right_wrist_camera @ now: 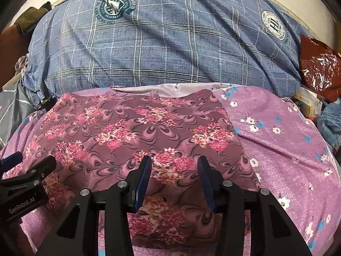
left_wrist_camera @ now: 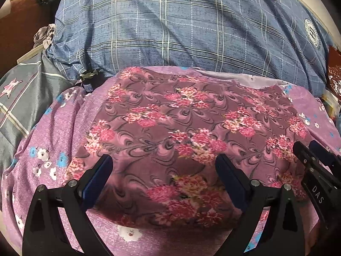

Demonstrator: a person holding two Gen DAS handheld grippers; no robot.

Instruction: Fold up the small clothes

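A mauve floral garment (left_wrist_camera: 181,132), printed with pink flower clusters and dark swirls, lies flat on the purple bedsheet (left_wrist_camera: 42,140), just before the blue plaid pillow (left_wrist_camera: 170,32). Left gripper (left_wrist_camera: 164,166) gapes wide above it; right gripper (right_wrist_camera: 174,166) stands partly open, gripping nothing.

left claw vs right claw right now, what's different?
The left claw stands wide open; the right claw is open too, but narrower. The left claw sits over the floral garment's near-left part, the right claw over its near-right part. Shared: both are black with blue pads, tilt down over the garment, and grip nothing.
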